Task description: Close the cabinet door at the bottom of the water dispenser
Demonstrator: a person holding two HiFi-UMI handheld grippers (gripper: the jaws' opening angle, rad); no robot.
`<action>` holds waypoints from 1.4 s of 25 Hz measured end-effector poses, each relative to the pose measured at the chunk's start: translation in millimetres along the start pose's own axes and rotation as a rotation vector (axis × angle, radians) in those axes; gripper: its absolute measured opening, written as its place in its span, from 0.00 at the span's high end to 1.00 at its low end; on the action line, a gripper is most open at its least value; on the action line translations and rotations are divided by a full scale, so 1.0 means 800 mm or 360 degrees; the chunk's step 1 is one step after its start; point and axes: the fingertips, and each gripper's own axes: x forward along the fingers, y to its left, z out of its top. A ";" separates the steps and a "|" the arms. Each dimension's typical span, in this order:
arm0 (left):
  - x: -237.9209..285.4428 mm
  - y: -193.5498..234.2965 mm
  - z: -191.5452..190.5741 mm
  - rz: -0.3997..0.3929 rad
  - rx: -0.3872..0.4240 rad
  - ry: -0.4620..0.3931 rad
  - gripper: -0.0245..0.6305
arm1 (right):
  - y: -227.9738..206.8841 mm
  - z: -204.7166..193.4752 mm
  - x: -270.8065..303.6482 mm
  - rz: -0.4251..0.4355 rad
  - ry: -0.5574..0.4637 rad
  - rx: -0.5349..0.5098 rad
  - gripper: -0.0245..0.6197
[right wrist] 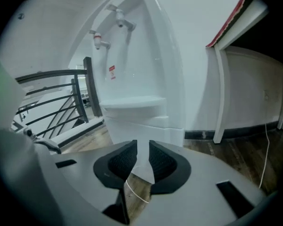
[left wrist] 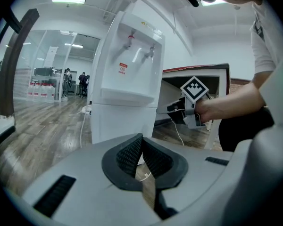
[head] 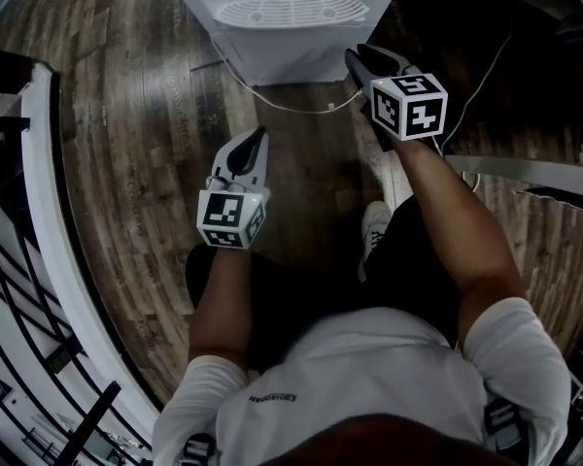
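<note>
Beside the water dispenser's (head: 272,56) lower corner the right gripper (head: 360,58) is held nearer, jaws slightly parted and empty; the left gripper's (head: 260,136) are pressed together.

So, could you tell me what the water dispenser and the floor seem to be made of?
Water dispenser: probably moulded plastic, smooth glossy white, rounded edges. Floor: wood or wood-look planks, brown, with grain, seams and slight sheen.

An office-like interior is indicated: a white water dispenser (left wrist: 125,74) is set on wood-plank flooring (left wrist: 28,131), glass partitions (left wrist: 47,60) and ceiling strip lights (left wrist: 68,0) are seen beyond it, a black railing (right wrist: 56,102) beside it
</note>
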 end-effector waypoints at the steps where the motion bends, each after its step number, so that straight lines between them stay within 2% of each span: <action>1: 0.000 -0.003 0.004 0.0004 0.0001 -0.0008 0.97 | 0.011 0.000 -0.002 0.0035 0.0005 -0.0047 0.84; 6: 0.000 -0.024 0.017 -0.0001 0.0078 0.0032 0.97 | 0.050 -0.020 -0.003 0.0169 0.0091 -0.0245 0.88; 10: -0.020 -0.040 0.069 0.0043 0.0260 0.0025 0.97 | 0.078 -0.013 -0.028 0.0198 0.0134 -0.0415 0.88; 12: -0.035 -0.041 0.100 0.0072 0.0271 0.0035 0.97 | 0.099 -0.001 -0.050 0.0246 0.0157 -0.0458 0.89; 16: -0.065 -0.043 0.157 0.0097 0.0135 0.0081 0.97 | 0.129 0.042 -0.102 0.0309 0.0181 -0.0297 0.90; 23: -0.134 -0.074 0.265 0.0121 -0.0029 0.0170 0.97 | 0.167 0.144 -0.208 0.0313 0.0188 0.0037 0.90; 26: -0.176 -0.086 0.320 0.0115 -0.0075 0.0174 0.97 | 0.202 0.191 -0.255 0.0363 0.0218 0.0026 0.90; 31: -0.211 -0.114 0.440 0.0066 -0.0004 0.0220 0.97 | 0.229 0.292 -0.324 0.0490 0.0229 -0.0027 0.91; 35: -0.241 -0.139 0.530 0.0032 0.0005 0.0178 0.97 | 0.246 0.367 -0.380 0.0569 0.0181 -0.0036 0.92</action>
